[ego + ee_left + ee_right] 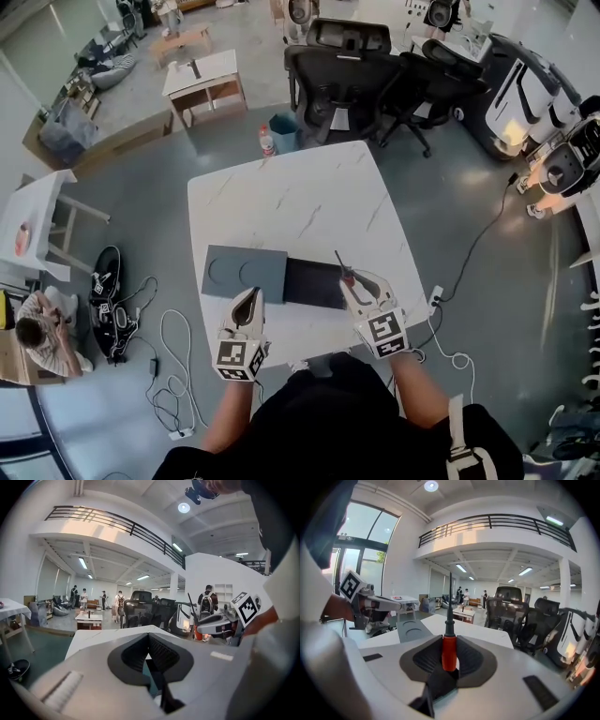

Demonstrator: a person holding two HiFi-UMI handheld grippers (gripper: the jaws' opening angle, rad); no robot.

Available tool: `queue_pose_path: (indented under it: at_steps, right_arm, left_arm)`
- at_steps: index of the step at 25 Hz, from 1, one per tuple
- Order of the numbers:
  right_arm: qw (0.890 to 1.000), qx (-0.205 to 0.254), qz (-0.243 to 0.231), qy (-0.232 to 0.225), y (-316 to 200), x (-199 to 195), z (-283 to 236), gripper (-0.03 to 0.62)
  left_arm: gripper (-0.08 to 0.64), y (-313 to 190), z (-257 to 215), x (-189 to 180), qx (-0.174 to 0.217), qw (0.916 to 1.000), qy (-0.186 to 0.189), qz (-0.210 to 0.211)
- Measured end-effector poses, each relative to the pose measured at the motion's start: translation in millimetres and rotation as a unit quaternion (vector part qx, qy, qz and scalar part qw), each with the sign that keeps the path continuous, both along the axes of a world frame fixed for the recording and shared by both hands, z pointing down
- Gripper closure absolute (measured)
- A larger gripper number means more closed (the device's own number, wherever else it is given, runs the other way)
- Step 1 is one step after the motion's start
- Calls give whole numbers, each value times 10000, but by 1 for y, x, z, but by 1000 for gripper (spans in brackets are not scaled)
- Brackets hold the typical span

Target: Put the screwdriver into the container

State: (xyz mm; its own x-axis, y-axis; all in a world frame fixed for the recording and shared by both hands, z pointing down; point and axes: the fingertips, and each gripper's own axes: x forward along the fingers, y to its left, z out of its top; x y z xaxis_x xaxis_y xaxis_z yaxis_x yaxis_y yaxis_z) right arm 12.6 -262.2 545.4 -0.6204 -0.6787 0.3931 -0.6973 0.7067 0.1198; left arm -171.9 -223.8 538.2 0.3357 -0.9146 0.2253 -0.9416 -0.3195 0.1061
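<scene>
We're at the carry step: our right gripper point(449, 638) pinches the screwdriver point(449, 652) by its red handle, right btw the jaws, w/ the metal rod sticking out past the jaw tips. The dark container point(314, 283) lies on the table point(281, 197) just under & ahead of those tips. Our left gripper point(149, 635) has its jaws pressed together, nothing btw them. Next, we think: lower the screwdriver till it's over the container, lay it flat, then let go
</scene>
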Motion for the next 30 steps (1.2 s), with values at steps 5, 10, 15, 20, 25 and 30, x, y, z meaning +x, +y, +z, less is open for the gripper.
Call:
queue_pose_path:
  at_steps: [5,10,15,20,25,30]
  right_arm:
    - [9970,-134,-324,688,-4,-5,36,495]
    - [9850,-296,-703,1547,-7,-11,73,495]
    - [9685,-573,-1030,2192,-8,-17,105,495]
    - [9537,-886,-1355,2536,-4,-28,132,495]
    - [9256,-1084,-1802,3148,3,-32,159,495]
    - [8994,-1277,-2162,3577,7,-36,183,495]
  left_arm:
    - [551,-2,6,-8,-60,9998,-143,-124]
    - [551,-1,13,-23,-123,9994,-174,-268]
    - [551,1,16,-28,-157,9992,-125,-354]
    - [551,6,20,-27,-165,9992,-93,-353]
    - [551,10,19,-29,-146,9991,-92,-395]
    - [551,14,20,-27,-140,9991,-82,-385]
